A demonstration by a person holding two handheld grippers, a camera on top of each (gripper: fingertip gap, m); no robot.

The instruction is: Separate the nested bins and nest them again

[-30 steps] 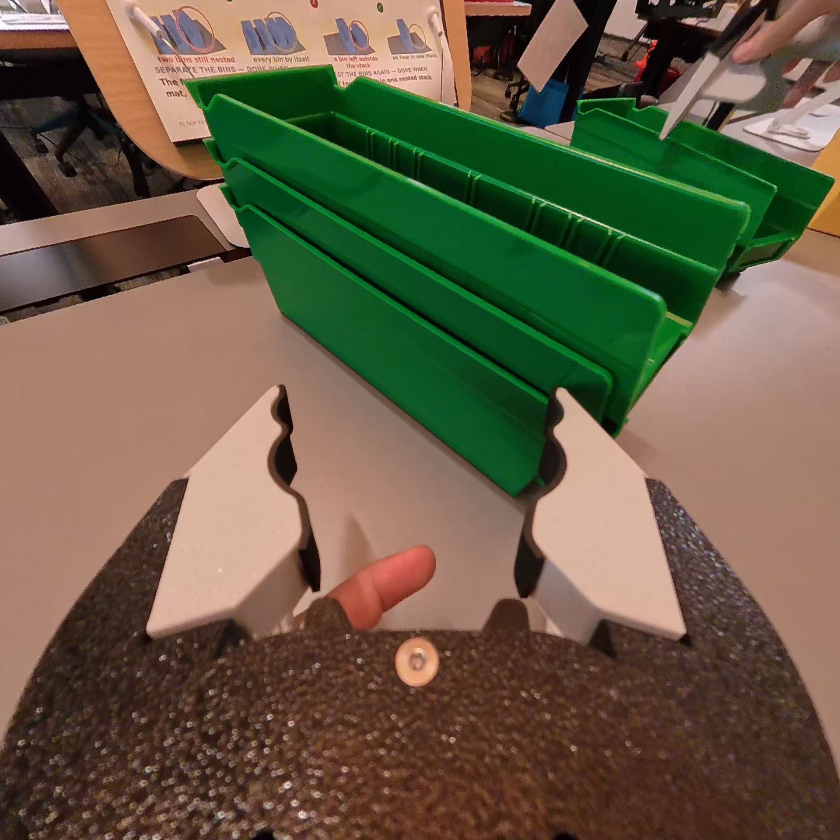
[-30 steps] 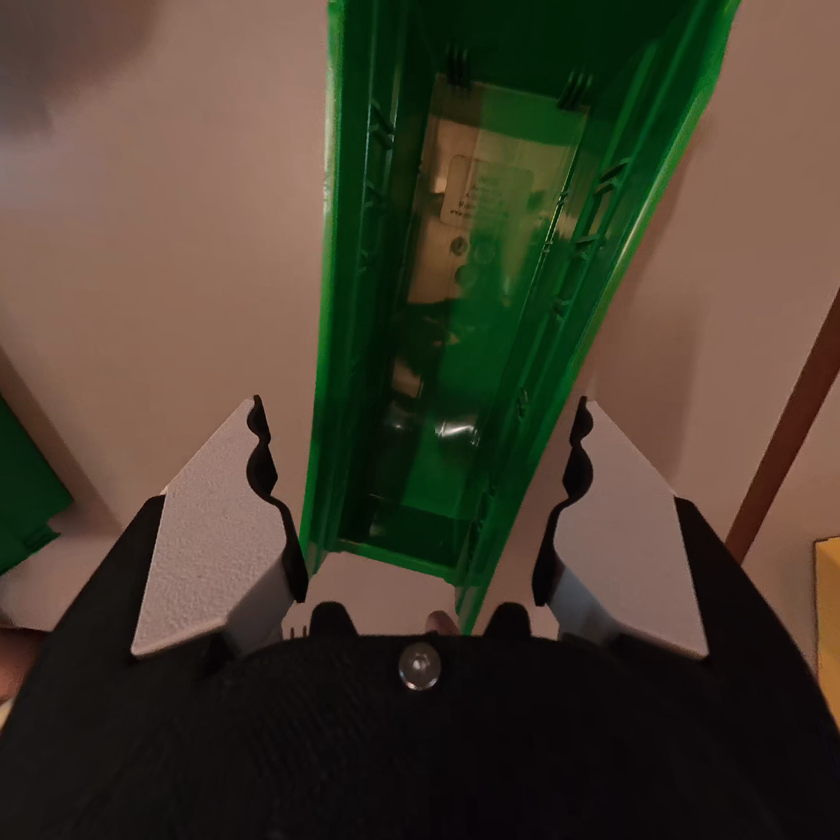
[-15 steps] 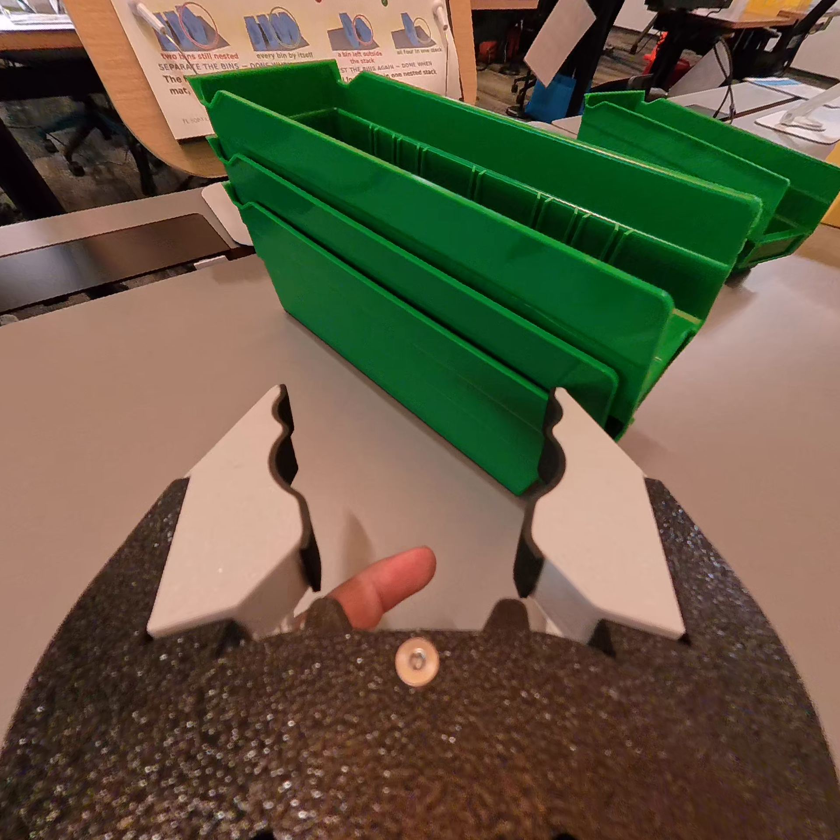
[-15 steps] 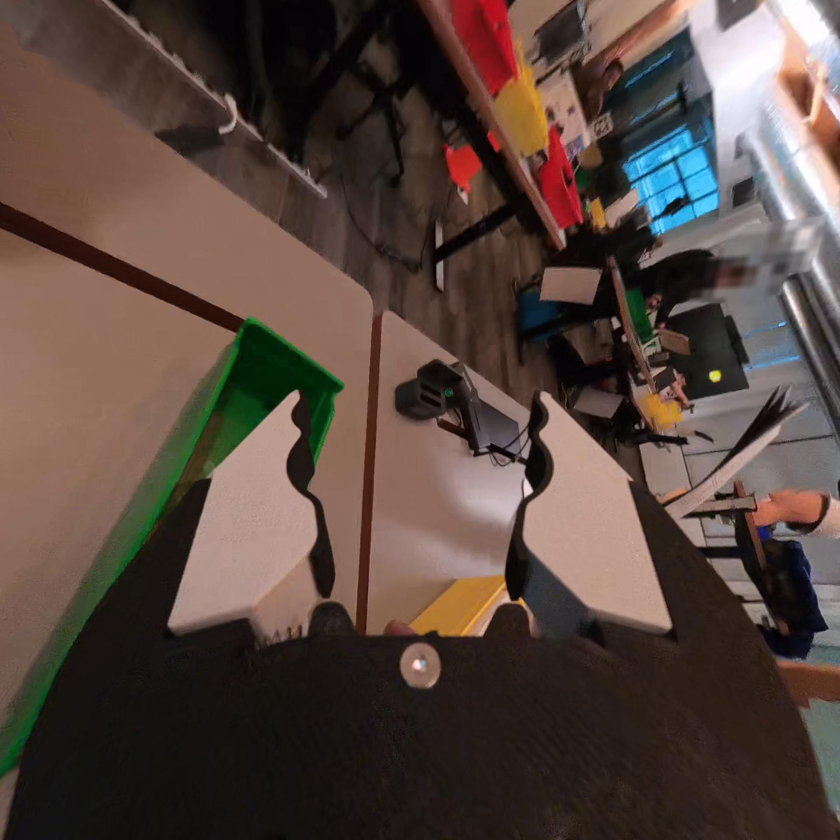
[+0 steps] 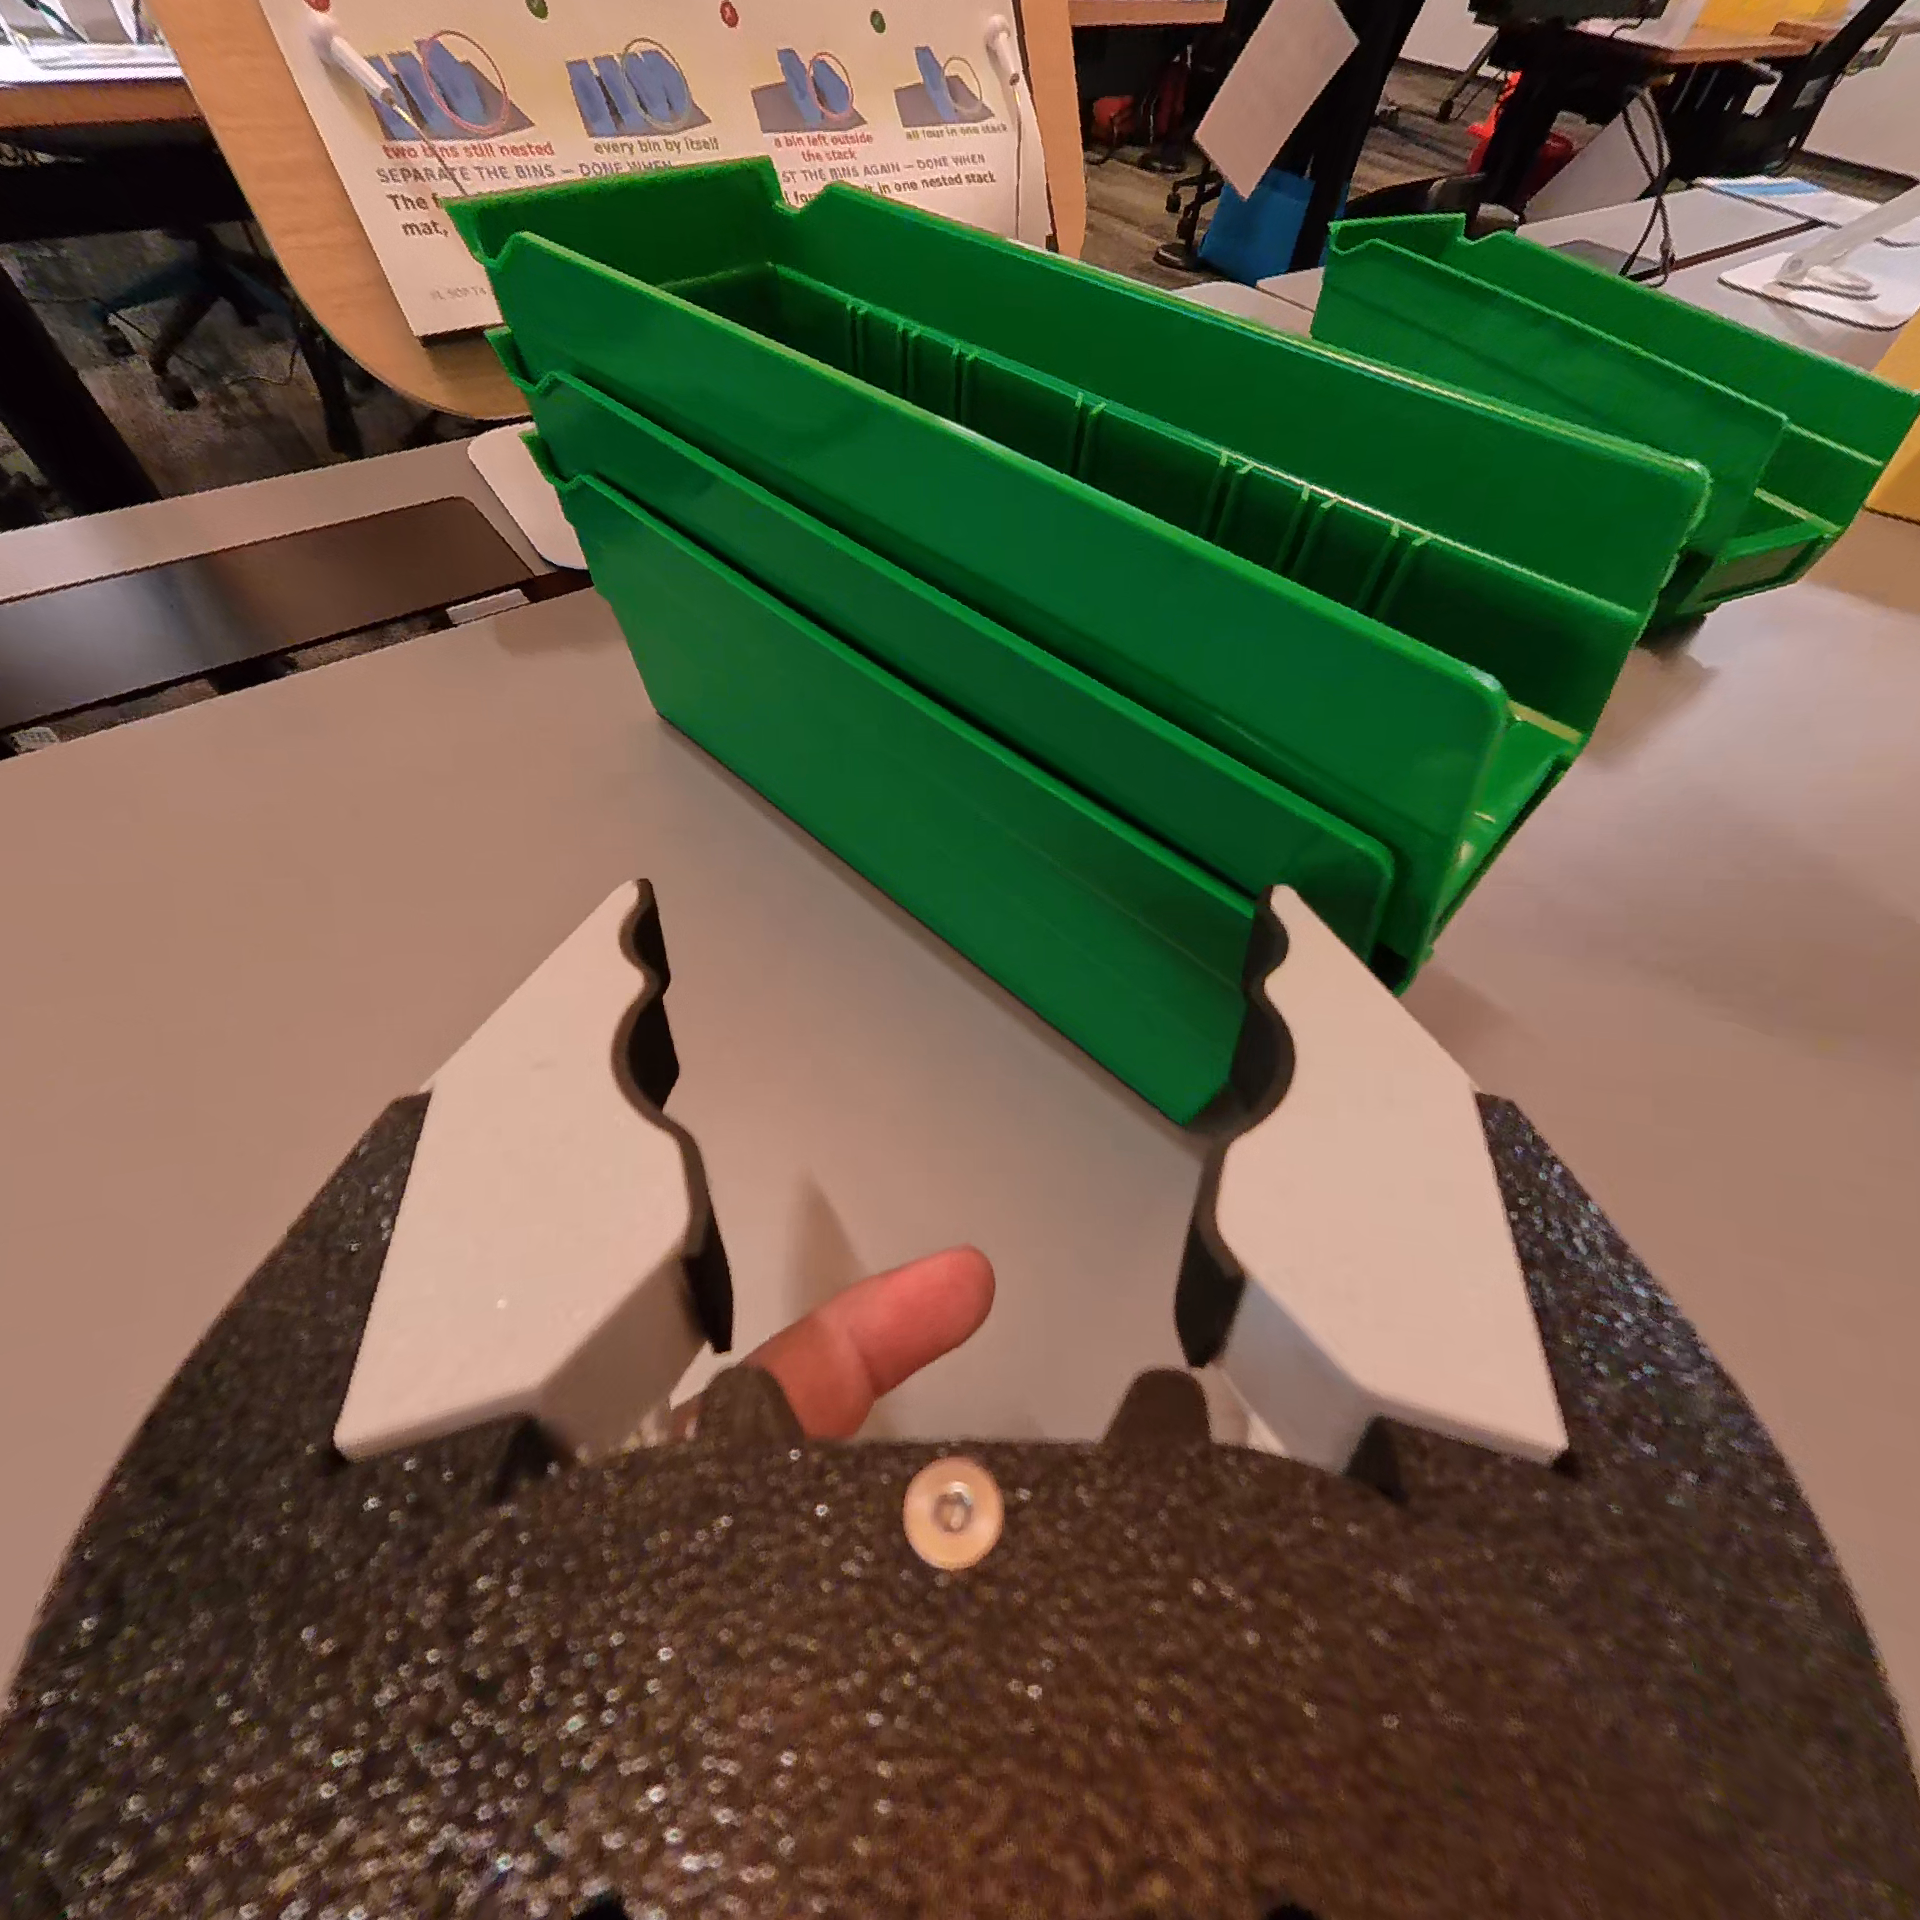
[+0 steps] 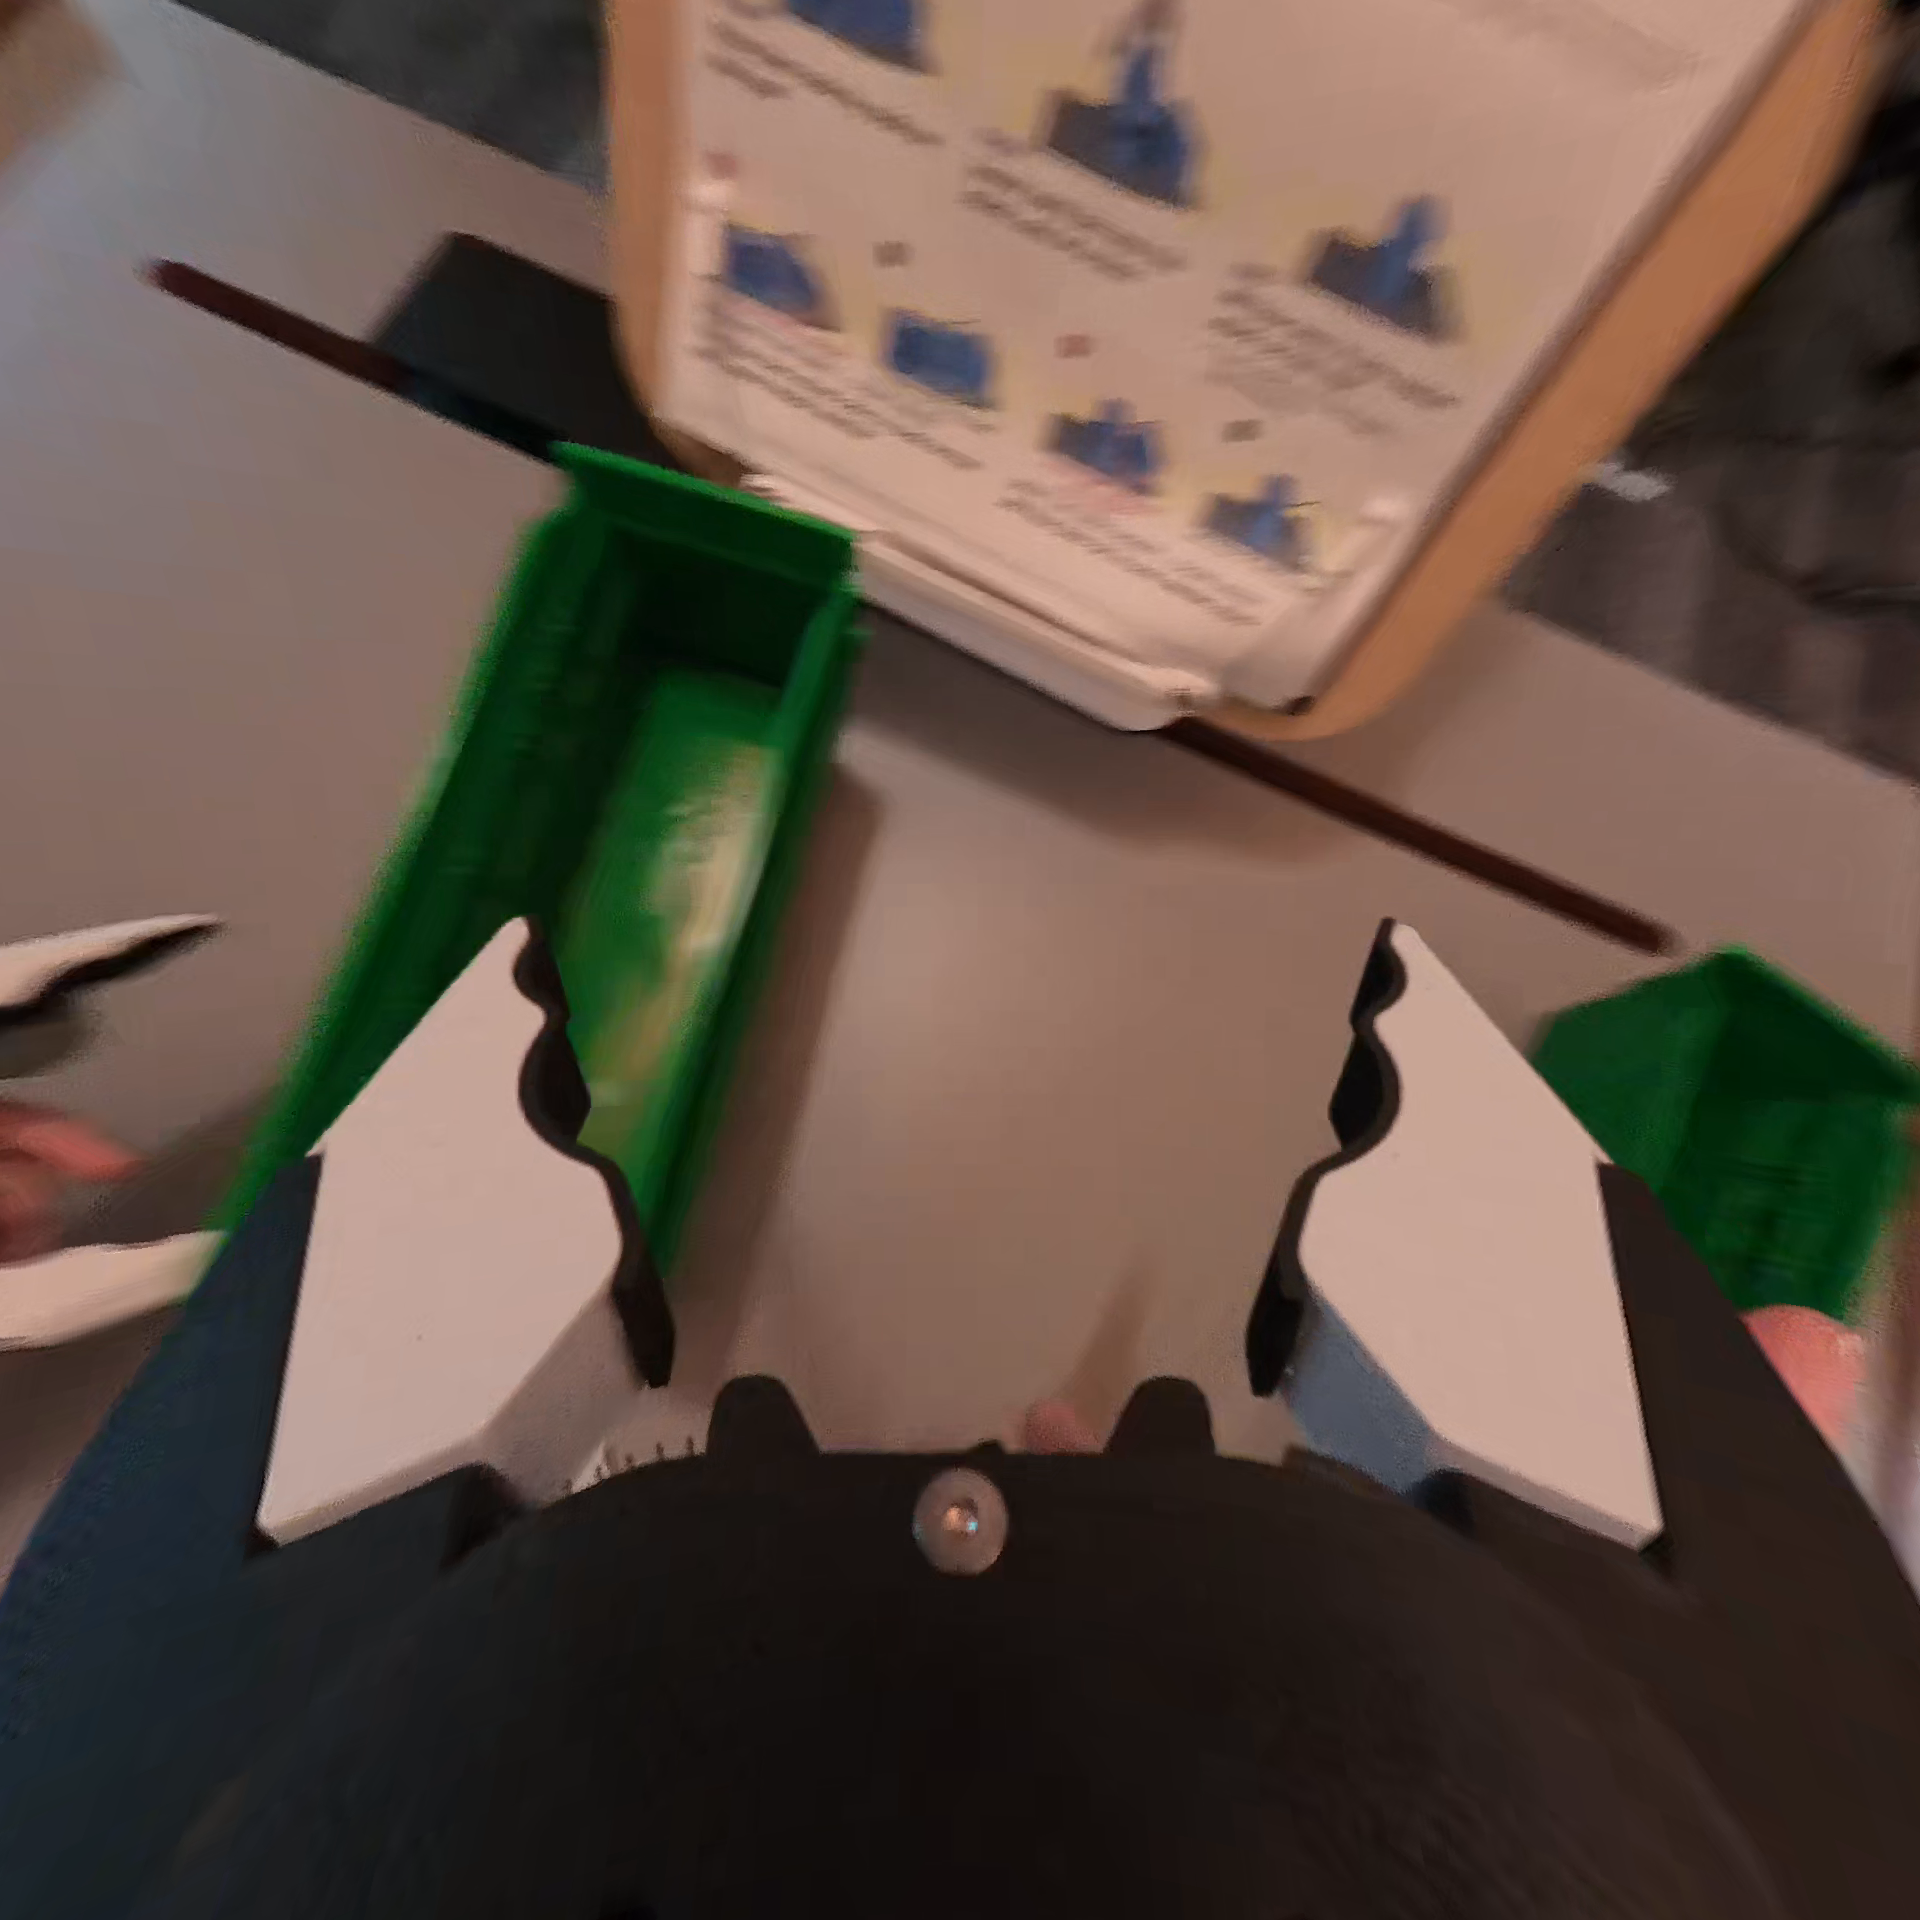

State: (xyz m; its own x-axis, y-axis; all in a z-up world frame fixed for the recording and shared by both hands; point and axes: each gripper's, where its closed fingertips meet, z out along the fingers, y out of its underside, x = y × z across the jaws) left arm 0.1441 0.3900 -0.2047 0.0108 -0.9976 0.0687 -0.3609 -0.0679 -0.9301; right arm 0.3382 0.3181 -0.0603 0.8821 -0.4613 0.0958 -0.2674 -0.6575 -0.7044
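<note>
A stack of nested green bins (image 5: 1039,644) stands on the grey table (image 5: 260,935), long side toward my left gripper (image 5: 956,914). That gripper is open and empty, low over the table just in front of the stack's near wall. A single green bin (image 5: 1621,353) stands apart behind and to the right. The right wrist view is blurred and looks down. There my right gripper (image 6: 956,935) is open and empty above bare table, between the stack (image 6: 623,831) on its left and the single bin (image 6: 1725,1122) on its right.
A wooden board with an instruction sheet (image 5: 665,135) stands behind the stack and also shows in the right wrist view (image 6: 1143,312). A dark seam (image 6: 1403,831) crosses the table. Fingers of the left gripper (image 6: 104,951) show at the left edge. Desks and chairs lie beyond.
My right gripper swung from over the single bin, out toward the room, and now looks down between the stack and the single bin. My left gripper has barely moved.
</note>
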